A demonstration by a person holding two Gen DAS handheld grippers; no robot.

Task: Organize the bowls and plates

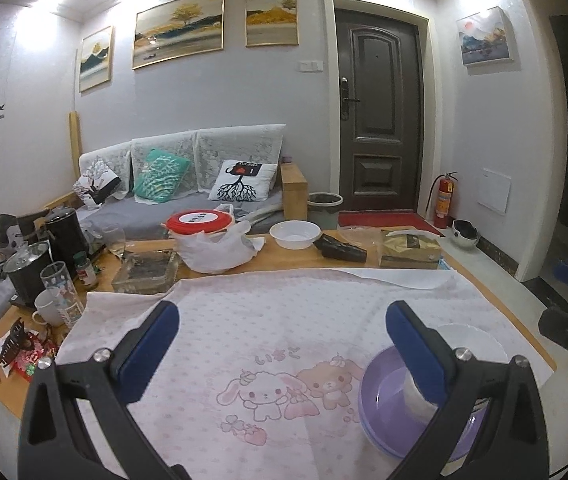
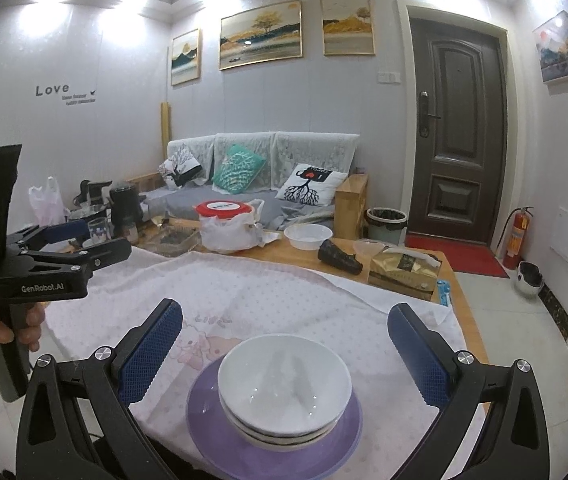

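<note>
A stack of white bowls (image 2: 284, 388) sits on purple plates (image 2: 204, 412) on the pink cartoon cloth (image 2: 244, 288). My right gripper (image 2: 284, 344) is open and empty, its blue pads (image 2: 152, 344) wide on either side of the bowls, above them. My left gripper (image 1: 282, 340) is open and empty over the cloth; the purple plates (image 1: 384, 396) and white bowls (image 1: 472, 340) lie at its right, partly hidden by the right finger. The left gripper also shows in the right wrist view (image 2: 84, 248) at the left, held by a hand.
Another white bowl (image 1: 295, 233) stands at the back of the wooden table (image 1: 296, 256), beside a red-lidded container in a bag (image 1: 204, 236), a tissue box (image 1: 410, 249), a glass tray (image 1: 146, 270), kettles, glasses and a mug (image 1: 48, 308) at left. Sofa and door behind.
</note>
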